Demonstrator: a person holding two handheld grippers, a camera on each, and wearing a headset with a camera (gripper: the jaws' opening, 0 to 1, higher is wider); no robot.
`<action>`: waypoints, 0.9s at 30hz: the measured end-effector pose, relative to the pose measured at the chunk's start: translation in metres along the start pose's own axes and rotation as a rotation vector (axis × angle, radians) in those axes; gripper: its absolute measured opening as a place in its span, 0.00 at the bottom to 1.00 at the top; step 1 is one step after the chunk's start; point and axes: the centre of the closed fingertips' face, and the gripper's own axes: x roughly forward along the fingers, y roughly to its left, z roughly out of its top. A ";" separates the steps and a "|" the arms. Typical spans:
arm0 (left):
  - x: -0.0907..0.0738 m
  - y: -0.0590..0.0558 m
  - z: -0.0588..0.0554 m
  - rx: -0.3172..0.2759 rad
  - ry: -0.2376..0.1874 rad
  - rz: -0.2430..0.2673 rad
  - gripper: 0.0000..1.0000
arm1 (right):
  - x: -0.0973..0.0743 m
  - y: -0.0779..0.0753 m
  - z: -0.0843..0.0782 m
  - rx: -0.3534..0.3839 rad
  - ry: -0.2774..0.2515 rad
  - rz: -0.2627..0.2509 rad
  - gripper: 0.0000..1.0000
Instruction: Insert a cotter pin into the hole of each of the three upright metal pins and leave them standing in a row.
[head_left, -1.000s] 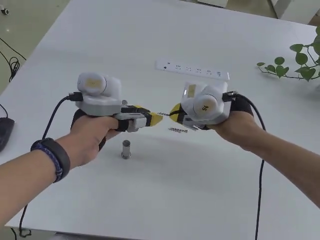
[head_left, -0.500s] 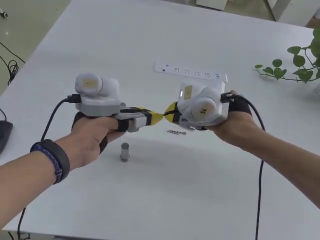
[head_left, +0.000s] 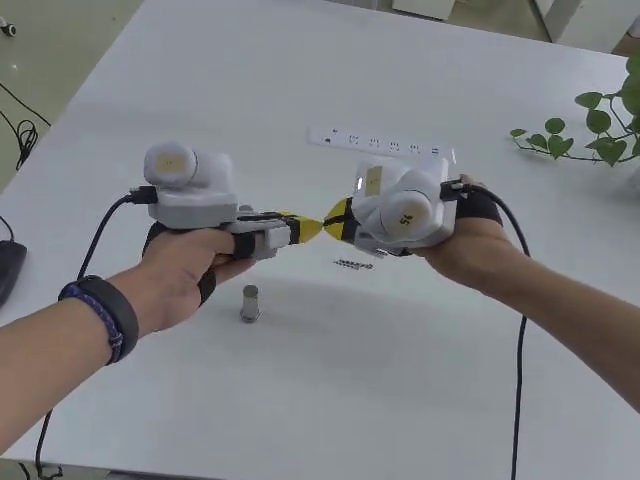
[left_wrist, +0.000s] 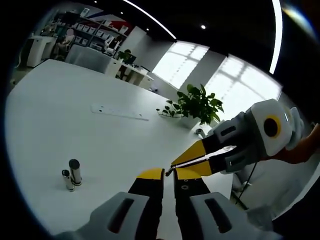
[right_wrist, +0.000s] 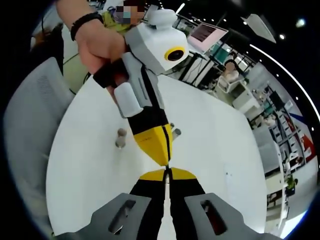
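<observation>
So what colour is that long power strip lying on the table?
White; the long plastic power strip shows best in the head view.

Bright, even daylight; soft shadows; fisheye-warped edges.

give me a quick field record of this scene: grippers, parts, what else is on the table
left gripper: jaws closed, tip to tip with the right gripper, above the table
right gripper: jaws closed
between tips: too small to tell
metal pins: two upright, close together on the table
cotter pins: small loose cluster on the table, under the gripper tips
power strip: far side of the table
plant: right edge
table: white
</observation>
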 end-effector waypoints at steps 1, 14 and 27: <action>0.000 0.001 0.000 -0.002 0.001 0.000 0.05 | 0.000 0.000 0.000 -0.003 0.000 0.001 0.02; -0.002 -0.004 0.002 -0.050 -0.026 -0.031 0.01 | 0.000 0.000 0.004 -0.019 -0.011 0.004 0.02; -0.002 -0.004 0.006 -0.075 -0.049 -0.041 0.01 | -0.001 -0.001 0.006 -0.039 -0.014 -0.002 0.02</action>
